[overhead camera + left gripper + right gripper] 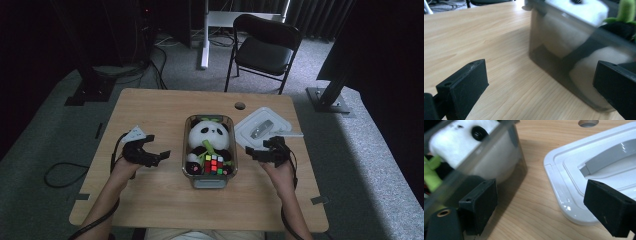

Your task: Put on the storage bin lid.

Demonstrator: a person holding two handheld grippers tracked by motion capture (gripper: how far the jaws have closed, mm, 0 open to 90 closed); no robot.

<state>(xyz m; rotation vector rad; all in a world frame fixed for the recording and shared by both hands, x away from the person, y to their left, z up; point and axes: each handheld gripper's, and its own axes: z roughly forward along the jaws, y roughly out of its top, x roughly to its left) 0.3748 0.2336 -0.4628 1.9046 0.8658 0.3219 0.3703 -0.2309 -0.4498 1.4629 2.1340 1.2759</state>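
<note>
A clear plastic bin (210, 180) stands in the middle of the wooden table (150, 105). Inside it lie a plush panda (207, 135) holding a green stalk and a colour cube (214, 164). My left gripper (156, 150) hovers just left of the bin, open and holding nothing; its view looks at the bin's smoky wall (554, 50). My right gripper (260, 149) is open on the bin's right side, between the bin wall (499, 160) and a white lid (574, 175). The lid (263, 127) lies flat on the table with its grey handle up.
A round cable hole (240, 105) sits near the table's far edge. A black folding chair (265, 47) stands beyond the table, with black stands at both back corners of the floor. Cables run across the floor at left.
</note>
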